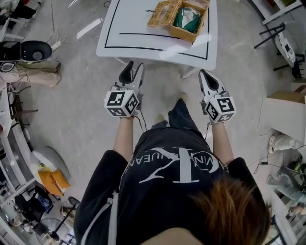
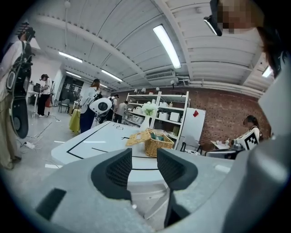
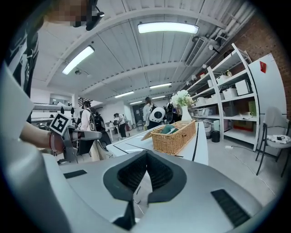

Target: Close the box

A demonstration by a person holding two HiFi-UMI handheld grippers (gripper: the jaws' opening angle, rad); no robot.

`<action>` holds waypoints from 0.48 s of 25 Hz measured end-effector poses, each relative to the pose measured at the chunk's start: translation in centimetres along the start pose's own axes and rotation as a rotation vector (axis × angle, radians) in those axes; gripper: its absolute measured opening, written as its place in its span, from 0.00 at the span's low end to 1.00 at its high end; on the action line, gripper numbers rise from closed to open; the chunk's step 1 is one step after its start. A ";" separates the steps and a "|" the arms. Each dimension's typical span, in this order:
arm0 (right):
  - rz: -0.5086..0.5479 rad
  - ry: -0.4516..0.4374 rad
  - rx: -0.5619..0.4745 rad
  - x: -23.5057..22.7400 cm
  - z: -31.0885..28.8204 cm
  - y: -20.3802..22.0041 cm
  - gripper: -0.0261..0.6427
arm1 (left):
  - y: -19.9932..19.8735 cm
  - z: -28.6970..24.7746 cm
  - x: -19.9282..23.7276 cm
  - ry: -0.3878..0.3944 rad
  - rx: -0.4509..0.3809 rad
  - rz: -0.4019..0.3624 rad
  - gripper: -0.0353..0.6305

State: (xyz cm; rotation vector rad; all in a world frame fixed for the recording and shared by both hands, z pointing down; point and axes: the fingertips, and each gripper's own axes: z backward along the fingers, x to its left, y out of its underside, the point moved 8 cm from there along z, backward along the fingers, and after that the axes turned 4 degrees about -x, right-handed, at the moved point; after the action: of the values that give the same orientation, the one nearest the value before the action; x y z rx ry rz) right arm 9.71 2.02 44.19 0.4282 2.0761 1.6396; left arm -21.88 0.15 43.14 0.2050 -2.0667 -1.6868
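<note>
We hold both grippers level in front of us, short of the near edge of the white table (image 1: 125, 34). The left gripper (image 1: 132, 72) has its jaws spread apart with nothing between them; through the gap we see only the table. The right gripper (image 1: 209, 79) has its jaws clenched together, pads meeting, and it grasps nothing. The wicker box (image 1: 187, 21) sits on the far right part of the table, well apart from both grippers. Its lid (image 1: 162, 13) is flung open to the left, and something green (image 1: 186, 18) lies inside.
</note>
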 end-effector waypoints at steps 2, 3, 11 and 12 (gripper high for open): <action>0.008 -0.020 0.011 -1.3 -1.1 -0.4 0.04 | -0.4 -1.7 -0.3 -0.005 -0.005 0.001 0.30; 0.011 -0.026 0.015 -2.0 -1.5 -0.7 0.04 | -0.6 -2.5 -0.5 -0.006 -0.005 0.003 0.30; 0.002 -0.075 0.041 -6.8 -3.9 -1.7 0.04 | -0.5 -7.8 -1.7 -0.034 0.026 0.068 0.31; 0.001 -0.080 0.046 -7.3 -4.1 -1.7 0.04 | -0.4 -8.4 -1.7 -0.039 0.032 0.085 0.31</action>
State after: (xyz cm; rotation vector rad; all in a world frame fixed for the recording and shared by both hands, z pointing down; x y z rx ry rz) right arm 13.78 -5.53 44.52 0.5021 2.0582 1.5513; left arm -16.74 -6.68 43.53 0.0941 -2.1011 -1.6208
